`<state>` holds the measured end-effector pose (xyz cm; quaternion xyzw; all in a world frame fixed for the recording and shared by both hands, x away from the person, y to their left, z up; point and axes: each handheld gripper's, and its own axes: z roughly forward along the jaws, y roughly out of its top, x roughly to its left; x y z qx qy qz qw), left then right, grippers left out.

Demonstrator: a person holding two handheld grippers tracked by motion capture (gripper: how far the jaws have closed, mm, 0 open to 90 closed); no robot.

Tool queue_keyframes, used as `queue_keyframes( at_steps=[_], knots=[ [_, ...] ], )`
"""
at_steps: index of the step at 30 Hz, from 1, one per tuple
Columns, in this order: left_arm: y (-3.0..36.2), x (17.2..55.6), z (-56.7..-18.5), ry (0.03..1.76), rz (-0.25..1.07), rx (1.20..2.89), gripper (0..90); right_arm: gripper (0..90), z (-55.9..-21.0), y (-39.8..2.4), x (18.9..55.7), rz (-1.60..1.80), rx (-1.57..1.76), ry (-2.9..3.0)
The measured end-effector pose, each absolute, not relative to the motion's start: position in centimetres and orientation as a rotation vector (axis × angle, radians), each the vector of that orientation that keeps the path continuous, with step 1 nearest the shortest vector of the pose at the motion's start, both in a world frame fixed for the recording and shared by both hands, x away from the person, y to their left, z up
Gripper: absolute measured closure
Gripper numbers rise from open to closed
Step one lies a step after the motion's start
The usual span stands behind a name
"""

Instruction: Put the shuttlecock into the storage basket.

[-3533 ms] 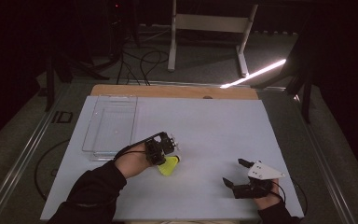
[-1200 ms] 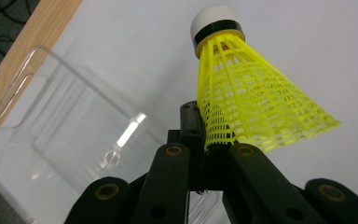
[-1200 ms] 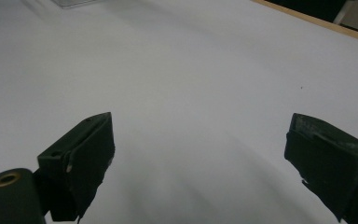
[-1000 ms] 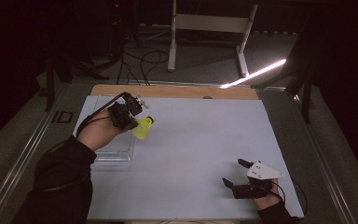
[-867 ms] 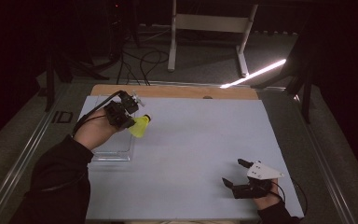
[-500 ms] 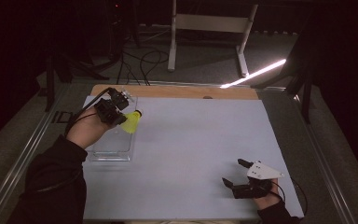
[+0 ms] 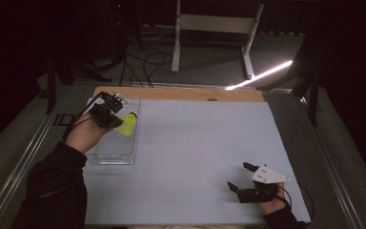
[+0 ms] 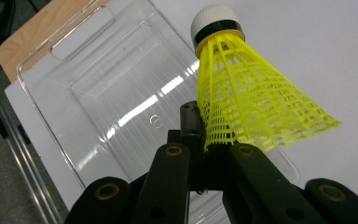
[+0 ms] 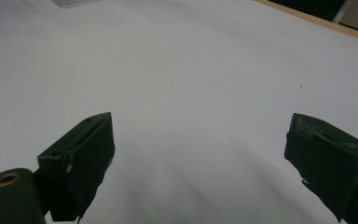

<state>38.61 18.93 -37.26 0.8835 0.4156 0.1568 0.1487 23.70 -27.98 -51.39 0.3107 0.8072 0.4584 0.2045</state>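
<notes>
- Left tongs (image 7: 116,120), clamped on the skirt rim of one yellow shuttlecock (image 8: 249,100); contact point tucked behind the black jaws in the left gripper view, pads themselves hard to make out.
- Shuttlecock held in the air above the near-right part of one clear plastic tray (image 8: 107,88), white cork tip pointing away from the tongs; in the high view, a small yellow blur (image 7: 127,125) over the tray's right wall.
- Tray (image 7: 114,152) at the left side of the worktop (image 7: 195,143), nothing lying in it; near end cut off behind the jaws in the left gripper view, transparent walls faint against the pale surface in the high view.
- Right tongs (image 7: 242,177), jaws wide apart, nothing between them, low over the worktop near its front right corner, well apart from the tray.
- Left hand (image 7: 83,136) largely covering the left gripper's body; right hand mostly cut off by the bottom edge.
- Count: one shuttlecock, one tray, two tongs.
- Background beyond the worktop dark, details hard to make out.
</notes>
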Motion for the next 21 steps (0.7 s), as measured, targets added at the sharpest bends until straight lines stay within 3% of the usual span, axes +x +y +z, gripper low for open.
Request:
queue_keyframes(
  at_steps=[21],
  knots=[
    [19.5,39.5,-41.3,1.289,0.430,2.496,90.0,8.4,-51.4,-28.0,23.7,1.276,0.867,2.251]
  ],
)
